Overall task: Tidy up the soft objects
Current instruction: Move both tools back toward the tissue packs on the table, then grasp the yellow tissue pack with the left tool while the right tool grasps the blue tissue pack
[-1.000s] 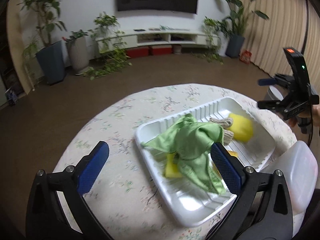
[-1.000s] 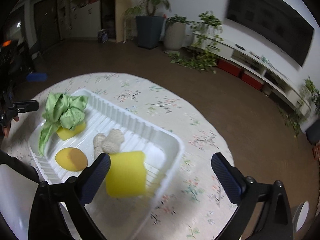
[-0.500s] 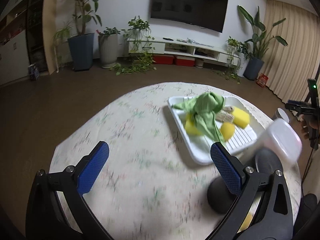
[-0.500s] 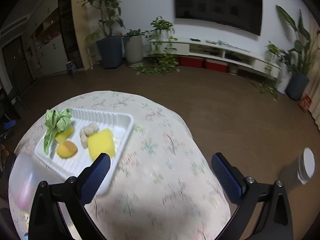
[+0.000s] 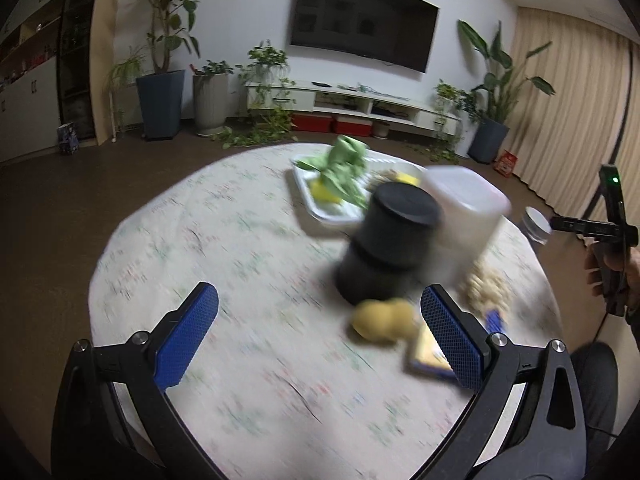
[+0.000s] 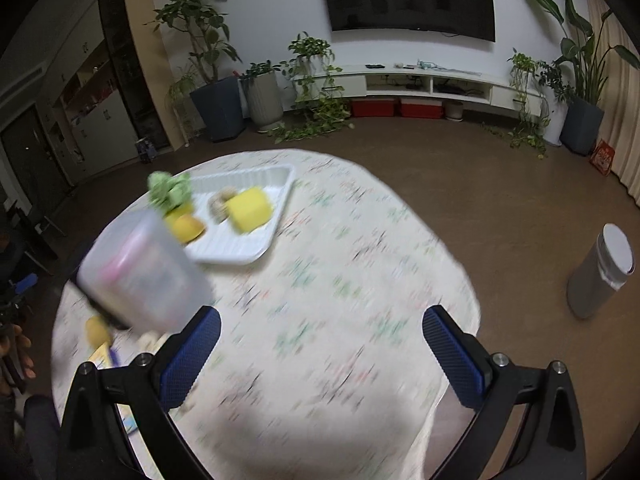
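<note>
A white ribbed tray [image 6: 276, 178] [image 5: 304, 188] on the round floral table holds a green cloth [image 6: 168, 192] [image 5: 344, 164], a yellow sponge block [image 6: 250, 210], a beige knit piece [image 6: 220, 204] and a round yellow soft piece [image 6: 186, 226]. Nearer me lie a yellow soft lump [image 5: 382, 320] and a beige fluffy piece [image 5: 486, 290]. My left gripper [image 5: 320, 332] is open and empty above the near table. My right gripper [image 6: 320, 354] is open and empty over the table's right side; it also shows from the side in the left wrist view [image 5: 600, 228].
A black cylinder [image 5: 388, 244] and a translucent plastic container [image 5: 468, 216] [image 6: 144, 276] stand between the tray and me. A flat blue-edged card [image 5: 430, 354] lies near the left gripper's right finger. A grey bin [image 6: 600, 276] stands on the floor to the right.
Both grippers have pulled back from the tray toward the near table edge. The tray now lies farther off, and the black cylinder, container and loose soft pieces have come into view. Both stay open.
</note>
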`<state>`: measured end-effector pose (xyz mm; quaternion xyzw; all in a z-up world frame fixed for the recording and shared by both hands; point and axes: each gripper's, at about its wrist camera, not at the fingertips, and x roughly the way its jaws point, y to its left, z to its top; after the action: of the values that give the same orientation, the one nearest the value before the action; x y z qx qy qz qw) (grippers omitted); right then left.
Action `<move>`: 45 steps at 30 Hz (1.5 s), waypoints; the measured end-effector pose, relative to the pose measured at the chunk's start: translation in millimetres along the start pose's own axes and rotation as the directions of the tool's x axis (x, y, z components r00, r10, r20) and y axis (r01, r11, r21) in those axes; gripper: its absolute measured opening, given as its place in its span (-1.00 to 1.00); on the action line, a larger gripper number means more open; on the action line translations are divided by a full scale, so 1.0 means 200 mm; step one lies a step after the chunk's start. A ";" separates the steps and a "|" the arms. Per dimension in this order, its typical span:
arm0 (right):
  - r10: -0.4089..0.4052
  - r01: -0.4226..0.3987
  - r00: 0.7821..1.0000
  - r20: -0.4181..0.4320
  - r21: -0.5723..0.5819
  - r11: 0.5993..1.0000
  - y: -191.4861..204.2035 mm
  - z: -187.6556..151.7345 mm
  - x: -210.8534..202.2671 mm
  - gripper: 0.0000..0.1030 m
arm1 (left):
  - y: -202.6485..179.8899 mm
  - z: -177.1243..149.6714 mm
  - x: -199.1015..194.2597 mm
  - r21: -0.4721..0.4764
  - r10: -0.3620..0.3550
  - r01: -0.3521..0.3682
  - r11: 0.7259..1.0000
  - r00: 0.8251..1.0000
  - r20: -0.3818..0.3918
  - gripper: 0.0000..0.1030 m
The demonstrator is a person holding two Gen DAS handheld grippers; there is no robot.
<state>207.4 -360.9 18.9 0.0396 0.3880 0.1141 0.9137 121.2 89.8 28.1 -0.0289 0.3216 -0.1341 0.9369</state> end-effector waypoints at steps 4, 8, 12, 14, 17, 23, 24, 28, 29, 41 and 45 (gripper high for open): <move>0.031 -0.032 0.999 -0.005 -0.022 0.999 0.13 -0.15 -0.08 1.00 | -0.13 -0.11 -0.05 0.002 -0.048 0.048 0.999 0.999 -0.025 1.00; 0.089 -0.089 0.996 -0.011 -0.035 0.995 0.28 -0.32 -0.14 1.00 | -0.25 -0.20 -0.09 0.021 -0.069 0.070 0.997 0.997 -0.031 1.00; 0.125 -0.127 0.992 -0.033 -0.035 0.991 0.40 -0.47 -0.15 1.00 | -0.34 -0.27 -0.11 0.014 -0.095 0.096 0.995 0.995 -0.037 1.00; 0.134 -0.136 0.990 -0.045 -0.042 0.990 0.46 -0.54 -0.15 1.00 | -0.38 -0.30 -0.11 0.010 -0.103 0.103 0.995 0.994 -0.035 1.00; 0.148 -0.149 0.988 -0.045 -0.032 0.988 0.52 -0.61 -0.16 1.00 | -0.40 -0.35 -0.11 -0.021 -0.107 0.106 0.994 0.994 -0.035 1.00; 0.160 -0.161 0.987 -0.031 -0.021 0.987 0.65 -0.70 -0.16 1.00 | -0.41 -0.42 -0.02 -0.118 -0.103 0.089 0.989 0.988 -0.116 1.00; 0.171 -0.171 0.985 -0.033 0.002 0.985 0.67 -0.71 -0.15 1.00 | -0.41 -0.43 -0.01 -0.122 -0.096 0.079 0.989 0.986 -0.135 1.00; 0.195 -0.194 0.979 -0.055 0.023 0.981 0.74 -0.70 -0.09 1.00 | -0.40 -0.42 -0.03 -0.100 -0.052 0.041 0.994 0.992 -0.114 1.00; 0.198 -0.197 0.978 -0.059 0.012 0.980 0.77 -0.70 -0.08 1.00 | -0.39 -0.42 -0.04 -0.103 -0.043 0.033 0.994 0.994 -0.104 1.00; 0.199 -0.209 0.978 -0.067 -0.219 0.953 0.99 -0.61 0.07 1.00 | -0.31 -0.42 -0.02 -0.128 -0.075 0.060 0.990 0.990 -0.115 1.00; 0.194 -0.222 0.974 -0.113 -0.339 0.914 0.99 -0.54 0.10 1.00 | -0.30 -0.42 -0.01 -0.140 -0.083 0.066 0.988 0.989 -0.119 1.00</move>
<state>108.0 -165.3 -39.2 -0.0867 0.3899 0.2791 0.8732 53.9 35.2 -29.4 -0.0965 0.3863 -0.1486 0.9052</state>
